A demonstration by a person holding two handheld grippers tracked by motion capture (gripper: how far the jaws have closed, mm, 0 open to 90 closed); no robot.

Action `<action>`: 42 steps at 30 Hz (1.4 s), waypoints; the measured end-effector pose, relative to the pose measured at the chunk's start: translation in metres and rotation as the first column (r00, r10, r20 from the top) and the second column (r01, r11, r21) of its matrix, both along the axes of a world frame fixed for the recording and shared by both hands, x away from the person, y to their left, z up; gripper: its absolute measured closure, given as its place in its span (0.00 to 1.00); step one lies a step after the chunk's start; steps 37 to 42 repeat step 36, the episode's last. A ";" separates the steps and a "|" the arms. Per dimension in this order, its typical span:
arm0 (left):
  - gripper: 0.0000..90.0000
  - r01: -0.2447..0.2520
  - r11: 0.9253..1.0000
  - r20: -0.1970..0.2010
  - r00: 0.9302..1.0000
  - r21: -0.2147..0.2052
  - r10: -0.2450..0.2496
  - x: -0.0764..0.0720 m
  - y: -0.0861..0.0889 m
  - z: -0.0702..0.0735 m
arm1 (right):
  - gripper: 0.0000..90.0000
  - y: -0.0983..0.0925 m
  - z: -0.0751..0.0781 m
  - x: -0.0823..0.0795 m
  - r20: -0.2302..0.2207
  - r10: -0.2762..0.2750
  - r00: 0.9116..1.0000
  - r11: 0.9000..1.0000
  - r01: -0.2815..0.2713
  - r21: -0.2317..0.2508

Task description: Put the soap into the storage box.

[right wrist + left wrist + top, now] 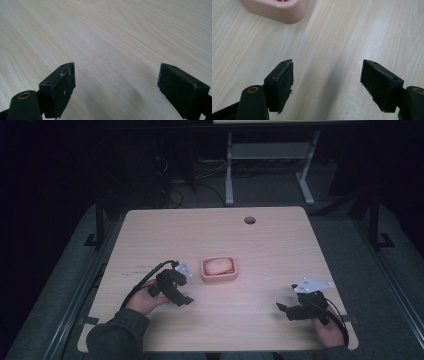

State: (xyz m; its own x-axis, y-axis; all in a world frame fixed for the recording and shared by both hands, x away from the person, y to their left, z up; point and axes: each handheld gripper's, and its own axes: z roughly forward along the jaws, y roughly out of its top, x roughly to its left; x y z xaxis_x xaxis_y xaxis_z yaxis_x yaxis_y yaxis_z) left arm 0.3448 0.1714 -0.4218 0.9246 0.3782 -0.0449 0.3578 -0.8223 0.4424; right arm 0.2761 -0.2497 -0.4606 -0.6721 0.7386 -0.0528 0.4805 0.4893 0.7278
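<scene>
A pink square tray (218, 276) sits near the middle of the wooden table (280, 245), with a pale rounded object (218, 265) lying in it. My left gripper (182, 300) is just left of and nearer than the tray, held open over bare wood. From the left gripper view, the tray's rounded corner (277, 10) lies beyond the spread jaws (327, 75). My right gripper (284, 309) rests near the table's front right, away from the tray. Its jaws (116, 82) stand open with only wood grain between them.
A round cable hole (249, 220) is set in the table's far edge. Beyond the table stands a desk frame with white legs (229, 170), with cables on a dark floor. Dark rails run along both table sides.
</scene>
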 end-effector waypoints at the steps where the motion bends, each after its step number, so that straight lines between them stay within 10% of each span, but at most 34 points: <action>1: 0.29 -0.001 1.000 -0.002 1.000 0.001 0.001 -0.002 0.001 -0.001 | 0.16 0.000 0.000 0.000 -0.004 -0.003 1.000 1.000 0.003 0.002; 42: 0.26 -0.022 1.000 0.014 1.000 -0.013 0.022 -0.045 0.036 -0.011 | 0.16 -0.001 -0.002 -0.002 -0.007 -0.003 1.000 1.000 0.003 -0.007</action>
